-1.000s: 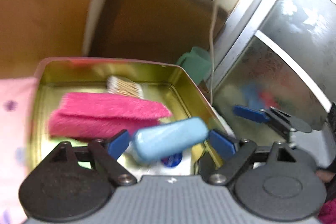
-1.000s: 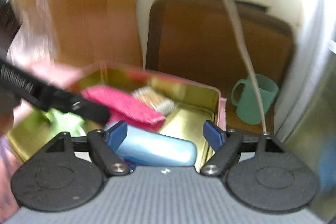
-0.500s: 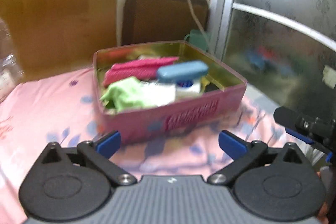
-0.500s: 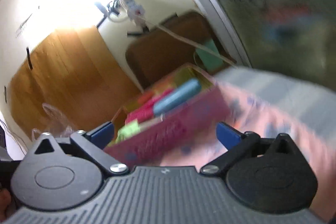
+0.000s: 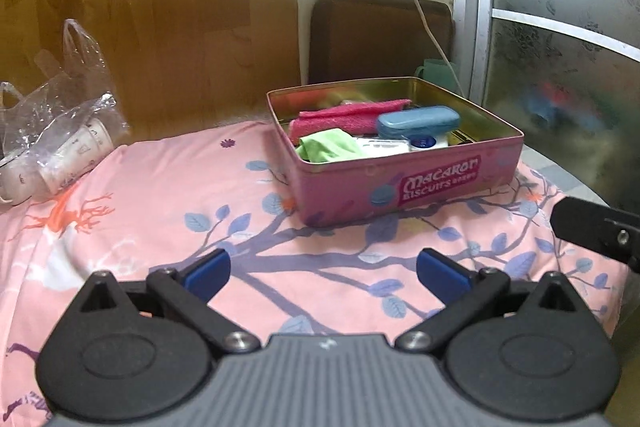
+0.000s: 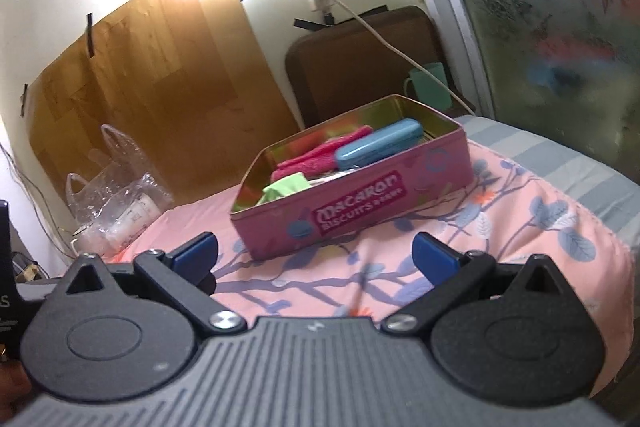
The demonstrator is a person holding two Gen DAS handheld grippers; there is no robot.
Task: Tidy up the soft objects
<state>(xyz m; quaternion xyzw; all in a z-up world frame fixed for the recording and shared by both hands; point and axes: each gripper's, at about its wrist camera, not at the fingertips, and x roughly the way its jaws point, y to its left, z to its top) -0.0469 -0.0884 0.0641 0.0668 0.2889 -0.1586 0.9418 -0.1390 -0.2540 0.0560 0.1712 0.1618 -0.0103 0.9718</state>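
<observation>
A pink biscuit tin (image 5: 400, 183) stands on a pink floral cloth (image 5: 160, 211). Inside it lie a folded pink towel (image 5: 344, 117), a green cloth (image 5: 328, 147), a blue case (image 5: 416, 121) and white items. The tin also shows in the right wrist view (image 6: 360, 203), with the pink towel (image 6: 316, 157), green cloth (image 6: 286, 187) and blue case (image 6: 376, 147). My left gripper (image 5: 324, 271) is open and empty, held back from the tin above the cloth. My right gripper (image 6: 314, 253) is open and empty, also short of the tin.
A clear plastic bag with paper cups (image 5: 60, 139) lies at the left on the cloth. A brown case (image 5: 380, 35), a green mug (image 6: 430, 85) and a white cable (image 5: 424, 19) stand behind the tin. A frosted glass door (image 5: 560, 47) is on the right.
Both grippers have pulled back from over the tin to well in front of it. The blue case now rests inside the tin.
</observation>
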